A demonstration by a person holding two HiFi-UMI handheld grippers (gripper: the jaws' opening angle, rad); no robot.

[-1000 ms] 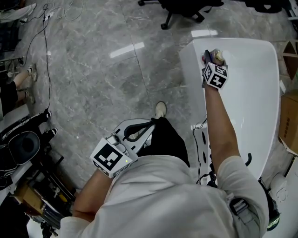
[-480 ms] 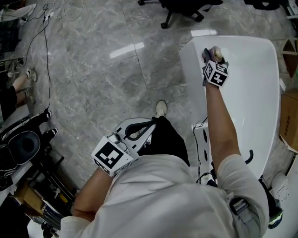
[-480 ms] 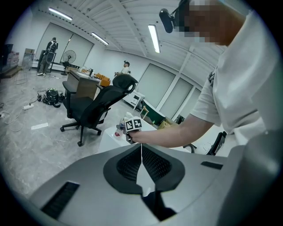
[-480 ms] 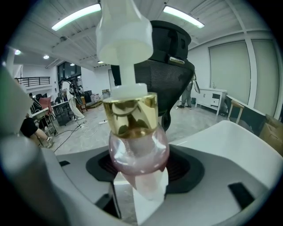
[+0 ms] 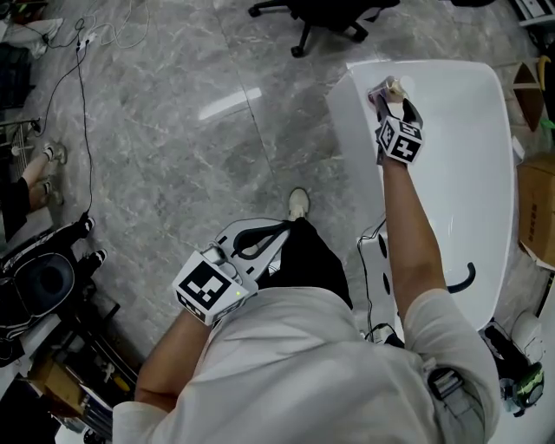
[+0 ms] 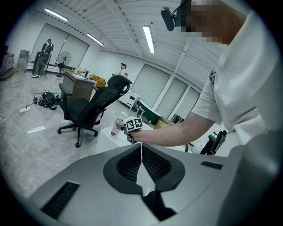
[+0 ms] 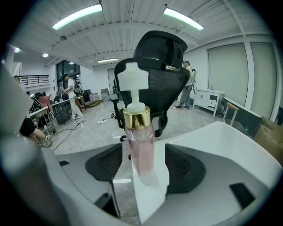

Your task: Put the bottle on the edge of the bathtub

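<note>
Right gripper (image 7: 143, 171) reaches out at arm's length over the bathtub (image 5: 351, 130), at its far corner nearest the black office chair (image 5: 334, 12). Its jaws are opening; in the right gripper view both dark pads stand clear of the bottle (image 7: 139, 143), a gap on either side, with the bottle upright between them. Bottle: clear body, pink liquid, gold collar, white pump head on top. Its base sits on the white rim of the tub, at the corner where the rim narrows, grey marbled floor (image 5: 173, 156) below and beyond. From the head view the bottle shows just ahead of the gripper's marker cube (image 5: 400, 140), on the rim and not down in the basin. Left gripper (image 6: 141, 162) is held low and close to the person's body, well apart from the tub; its jaws are pressed together along a thin seam, nothing between them. A cardboard box (image 5: 538, 208) stands beside the tub's far side, and a thin cable (image 5: 82, 87) trails across the floor to the left
</note>
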